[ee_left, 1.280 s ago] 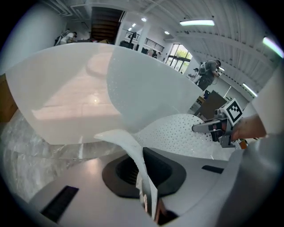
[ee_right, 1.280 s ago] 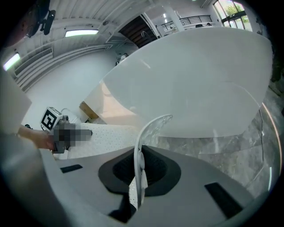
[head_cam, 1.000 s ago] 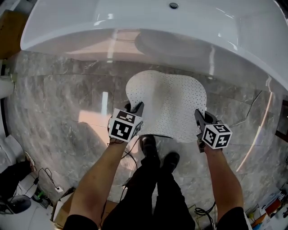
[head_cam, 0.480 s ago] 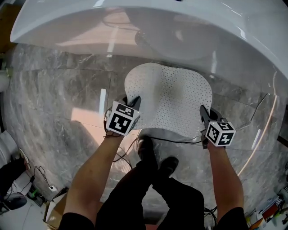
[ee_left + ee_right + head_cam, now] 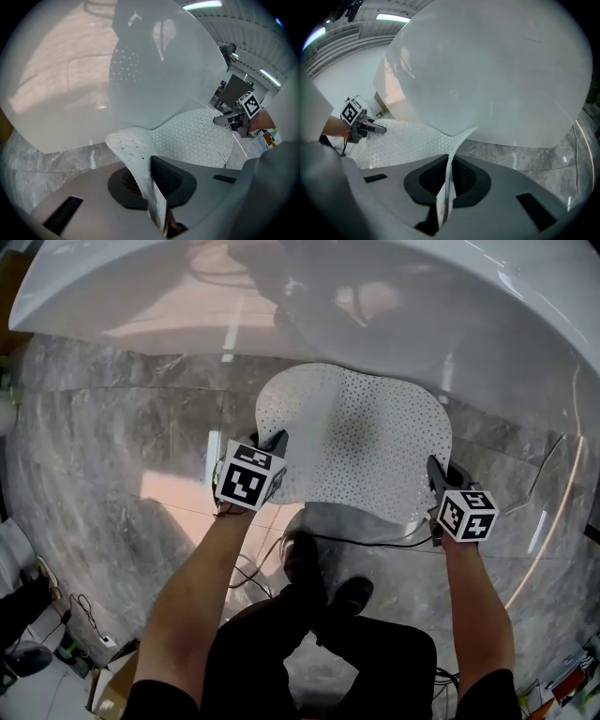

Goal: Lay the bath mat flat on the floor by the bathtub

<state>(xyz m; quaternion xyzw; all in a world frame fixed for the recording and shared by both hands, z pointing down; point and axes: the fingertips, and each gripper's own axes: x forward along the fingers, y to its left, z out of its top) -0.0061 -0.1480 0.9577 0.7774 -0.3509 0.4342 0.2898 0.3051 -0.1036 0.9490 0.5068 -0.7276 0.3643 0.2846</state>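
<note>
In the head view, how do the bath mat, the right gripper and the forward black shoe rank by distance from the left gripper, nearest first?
1. bath mat, clamped in the left gripper.
2. forward black shoe, on the floor below it.
3. right gripper, across the mat.

Black cable [image 5: 366, 540] trailing past black shoes [image 5: 352, 594]; cardboard box [image 5: 108, 692] lower left; clutter [image 5: 572, 673] lower right.

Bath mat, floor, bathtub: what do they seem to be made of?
Bath mat: thin, flexible rubber or foam by the look, matt white, dotted with small holes, curling at its corners.
Floor: polished grey veined stone or tile, with bright glare.
Bathtub: glossy white, acrylic or enamel; cannot tell.
</note>
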